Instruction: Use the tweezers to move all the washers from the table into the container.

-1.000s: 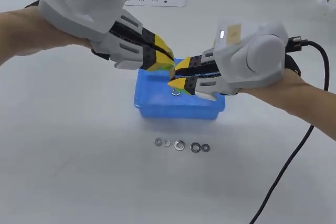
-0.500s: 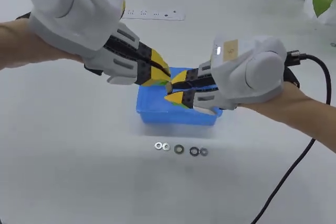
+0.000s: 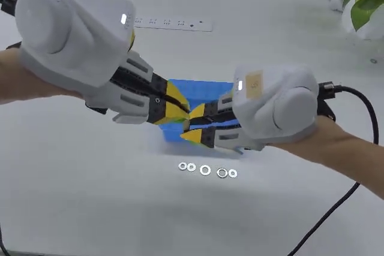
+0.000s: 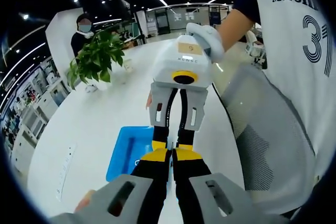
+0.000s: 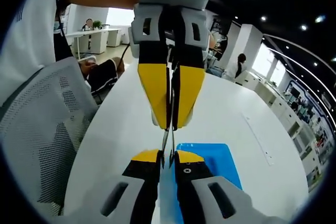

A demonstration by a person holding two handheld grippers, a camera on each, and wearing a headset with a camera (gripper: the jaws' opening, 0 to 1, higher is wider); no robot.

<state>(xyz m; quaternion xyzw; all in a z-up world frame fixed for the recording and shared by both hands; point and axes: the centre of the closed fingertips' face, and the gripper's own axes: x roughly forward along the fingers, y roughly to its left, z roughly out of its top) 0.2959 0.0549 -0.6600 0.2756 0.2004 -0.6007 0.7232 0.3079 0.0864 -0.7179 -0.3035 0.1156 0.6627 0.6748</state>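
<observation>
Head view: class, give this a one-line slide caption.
Left gripper and right gripper meet tip to tip by the blue container; five washers lie in a row on the white table.

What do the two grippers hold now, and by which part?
The tweezers. The left gripper clamps one end between its fingers and the right gripper clamps the other end.

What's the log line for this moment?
state: grippers tip to tip by container | left gripper: shut on tweezers | right gripper: shut on tweezers | washers: five in a row on table
</observation>
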